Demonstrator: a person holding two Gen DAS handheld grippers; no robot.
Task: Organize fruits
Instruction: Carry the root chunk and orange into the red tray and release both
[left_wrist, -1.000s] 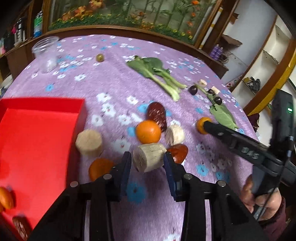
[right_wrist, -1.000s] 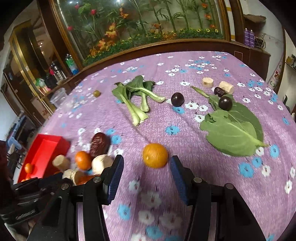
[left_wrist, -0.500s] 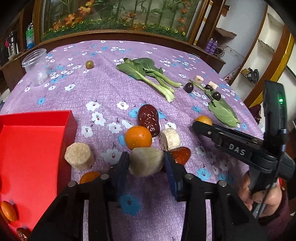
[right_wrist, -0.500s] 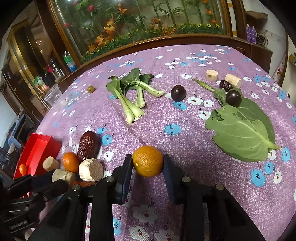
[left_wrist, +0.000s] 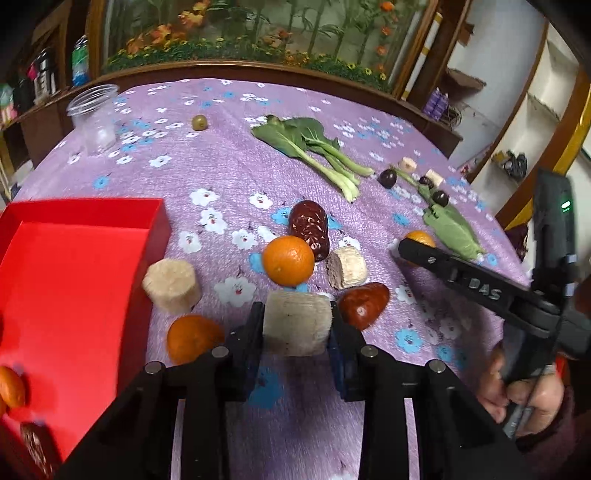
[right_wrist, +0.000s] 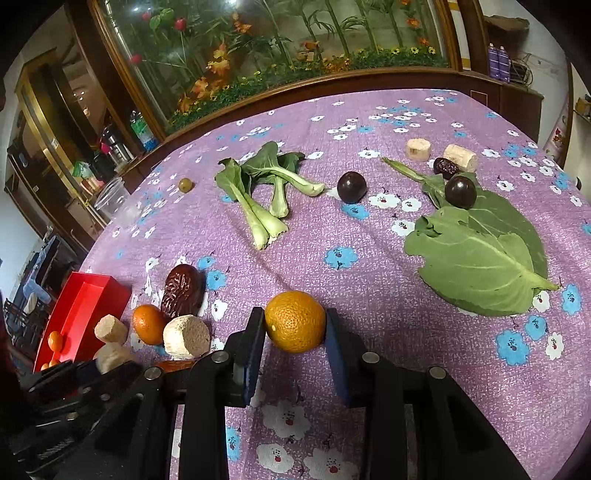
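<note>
A: Pressing from both sides, the left tool (left_wrist: 296, 325) is clamped on a pale cut chunk (left_wrist: 296, 322), near the red tray (left_wrist: 85, 266) at the left of the table (left_wrist: 221, 173).

B: And the right tool (right_wrist: 295, 326)?

A: An orange (right_wrist: 295, 320) is gripped between its blue pads (right_wrist: 255, 354), just right of the fruit cluster; a big leaf (right_wrist: 476, 266) is seen farther right.

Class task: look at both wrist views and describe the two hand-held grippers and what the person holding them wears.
Both the left gripper and right gripper are black, with angular fingers, blue pads and silver bolts. The right gripper's side reads "DAS", with a green light on its handle. A dark red sleeve covers the right wrist.
</note>
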